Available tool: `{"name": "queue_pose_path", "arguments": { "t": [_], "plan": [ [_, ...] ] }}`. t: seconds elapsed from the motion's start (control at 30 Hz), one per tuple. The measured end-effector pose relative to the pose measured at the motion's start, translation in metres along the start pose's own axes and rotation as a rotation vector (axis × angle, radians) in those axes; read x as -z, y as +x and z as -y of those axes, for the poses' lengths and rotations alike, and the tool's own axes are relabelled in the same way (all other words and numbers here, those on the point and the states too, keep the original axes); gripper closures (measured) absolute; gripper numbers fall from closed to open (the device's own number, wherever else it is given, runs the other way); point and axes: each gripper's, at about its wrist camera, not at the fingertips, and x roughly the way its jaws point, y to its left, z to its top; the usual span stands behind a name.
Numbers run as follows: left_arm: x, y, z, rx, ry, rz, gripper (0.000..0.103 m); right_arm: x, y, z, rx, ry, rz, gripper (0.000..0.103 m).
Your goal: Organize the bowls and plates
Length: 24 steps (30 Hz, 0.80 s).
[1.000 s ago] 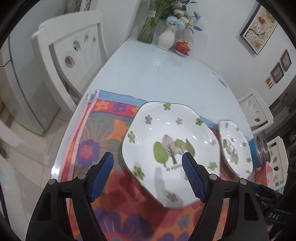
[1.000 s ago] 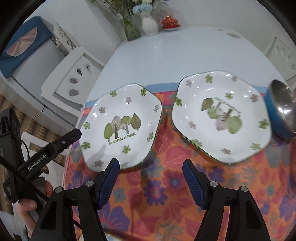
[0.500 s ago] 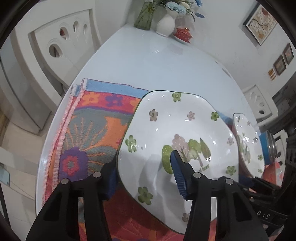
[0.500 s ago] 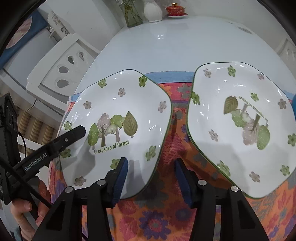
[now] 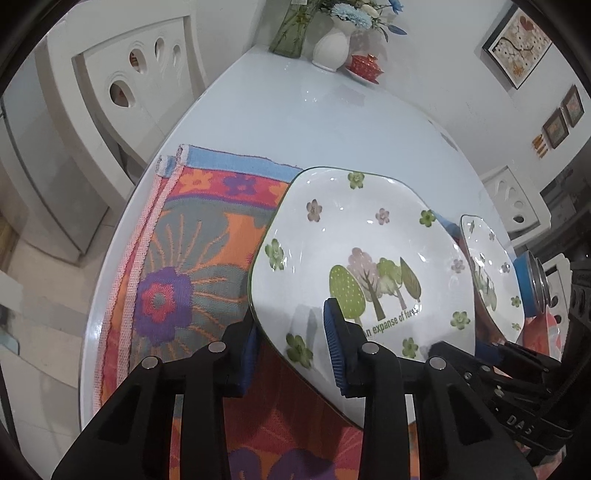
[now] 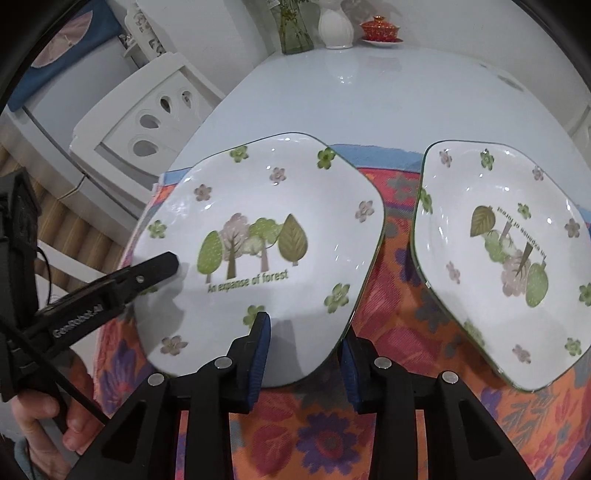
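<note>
Looking along both grippers, we count two white plates with tree and flower prints, lying side by side on a flowered cloth (image 6: 399, 332) that covers the near end of the pale desk (image 6: 369, 96).

The left plate (image 6: 266, 236) fills the centre left of the right wrist view; the right plate (image 6: 513, 258) sits at the right edge of that frame, near it but apart. In the left wrist view, one blue bowl (image 5: 532, 288) with a metal inside stands on edge at the far right, just past the right plate.

Our left gripper (image 5: 291, 354) straddles the left plate's near-left rim, one blue pad under the edge and one on top of the plate; its jaws have just been closing and now stand narrow around the rim. Whether the pads already press on it we cannot tell.

Our right gripper (image 6: 304, 354) straddles the same plate's near-right corner, one pad over the plate and one outside the rim. Its jaws have just been closing too, and again we cannot tell whether they pinch.

At the far end of the desk we count two vases and one red lidded cup (image 6: 382, 29).
</note>
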Motion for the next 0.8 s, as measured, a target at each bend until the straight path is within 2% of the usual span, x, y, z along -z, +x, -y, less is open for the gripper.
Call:
{"name": "queue_pose_path", "arguments": {
  "t": [0.1, 0.2, 0.3, 0.4, 0.53, 0.6, 0.63, 0.8],
  "plan": [
    [-0.013, 0.006, 0.002, -0.049, 0.040, -0.005, 0.072, 0.002, 0.000, 0.008, -0.008, 0.025, 0.006, 0.068],
    [-0.030, 0.020, 0.002, -0.042, 0.081, -0.028, 0.071, -0.004, 0.002, 0.011, 0.004, 0.027, 0.006, 0.068],
    [-0.040, 0.030, 0.003, -0.021, 0.089, -0.028, 0.059, -0.012, 0.008, 0.014, 0.004, 0.027, 0.004, 0.068],
    [-0.045, 0.035, 0.016, -0.073, 0.165, -0.021, 0.057, -0.018, 0.012, 0.010, 0.013, 0.004, 0.019, 0.068],
    [-0.039, 0.035, 0.030, -0.111, 0.259, 0.020, 0.058, -0.020, 0.012, 0.007, 0.012, -0.027, 0.037, 0.067],
    [-0.036, 0.030, 0.030, -0.130, 0.267, 0.034, 0.068, -0.019, 0.011, 0.007, 0.009, -0.052, 0.047, 0.067],
    [-0.034, 0.026, 0.030, -0.135, 0.272, 0.037, 0.070, -0.017, 0.008, 0.007, 0.009, -0.072, 0.056, 0.067],
    [-0.007, 0.005, 0.035, -0.155, 0.330, 0.038, 0.070, -0.005, -0.012, 0.005, 0.010, -0.145, 0.069, 0.067]
  ]
}}
